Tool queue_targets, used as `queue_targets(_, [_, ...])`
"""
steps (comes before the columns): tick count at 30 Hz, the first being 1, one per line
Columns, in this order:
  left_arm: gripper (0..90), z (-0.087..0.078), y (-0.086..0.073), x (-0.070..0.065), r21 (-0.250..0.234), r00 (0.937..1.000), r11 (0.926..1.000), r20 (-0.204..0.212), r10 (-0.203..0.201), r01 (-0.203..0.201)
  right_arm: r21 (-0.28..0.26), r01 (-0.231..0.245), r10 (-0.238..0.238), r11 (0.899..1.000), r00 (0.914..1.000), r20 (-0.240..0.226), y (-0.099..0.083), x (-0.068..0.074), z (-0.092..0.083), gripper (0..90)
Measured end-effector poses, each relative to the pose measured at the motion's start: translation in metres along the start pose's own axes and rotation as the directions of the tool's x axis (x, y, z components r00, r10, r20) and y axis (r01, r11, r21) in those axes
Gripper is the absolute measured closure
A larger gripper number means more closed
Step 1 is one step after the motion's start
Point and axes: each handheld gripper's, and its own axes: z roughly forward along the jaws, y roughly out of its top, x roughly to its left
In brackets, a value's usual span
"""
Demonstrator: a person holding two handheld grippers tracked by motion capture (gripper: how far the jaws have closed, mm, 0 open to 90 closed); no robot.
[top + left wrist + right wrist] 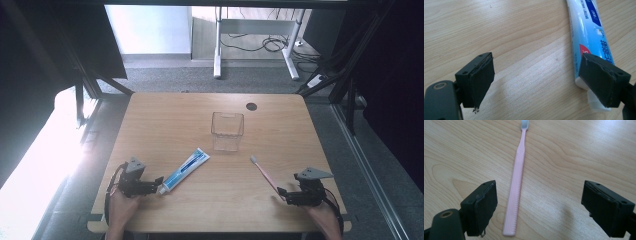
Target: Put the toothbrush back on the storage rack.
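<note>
Both sets of jaws are wide open, one by the toothpaste and one by the toothbrush.

The left gripper (159, 183) holds nothing; in the left gripper view one of its jaws sits in front of the cap end of the toothpaste (589, 37), and I cannot tell if it touches. The toothpaste lies flat on the table (280, 210), and its far end points toward the cup (227, 131). The right gripper (281, 193) holds nothing too. In the right gripper view the pink toothbrush (517, 180) lies flat between its jaws, nearer one jaw, and touches neither. The brush's white head points away from the gripper, toward the cup. The clear cup stands upright near the middle of the table, apart from both things. A hand (122, 207) holds each gripper at the near edge of the table.
</note>
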Motion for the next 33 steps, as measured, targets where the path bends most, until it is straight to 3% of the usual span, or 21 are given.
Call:
queue_targets(10, [13.6,0.000,-0.001,0.001,0.003,1.0000,1.0000,0.003,-0.003,0.003,0.061,-0.027,0.028,0.998,0.9996,-0.002,0.006,-0.001,-0.002,15.4])
queue_targets(15, [13.6,0.000,-0.002,0.002,0.003,0.9999,0.9999,0.003,-0.011,0.011,0.108,-0.045,0.047,0.993,0.9988,-0.014,0.011,-0.003,-0.001,25.6])
queue_targets(19, [13.6,0.000,-0.002,0.001,-0.001,0.9997,0.9997,0.003,-0.023,0.023,0.133,-0.028,0.031,0.991,0.9993,-0.021,0.014,-0.001,0.001,31.6])
queue_targets(27, [13.8,0.000,-0.003,0.000,-0.001,0.9998,0.9998,0.003,-0.018,0.018,0.223,0.040,-0.023,0.974,0.9964,-0.082,0.028,0.003,0.007,52.0])
queue_targets(33, [13.9,0.000,-0.003,0.001,-0.001,0.9999,0.9999,0.005,-0.011,0.011,0.262,0.067,-0.040,0.963,0.9936,-0.105,0.036,0.004,0.010,57.3])
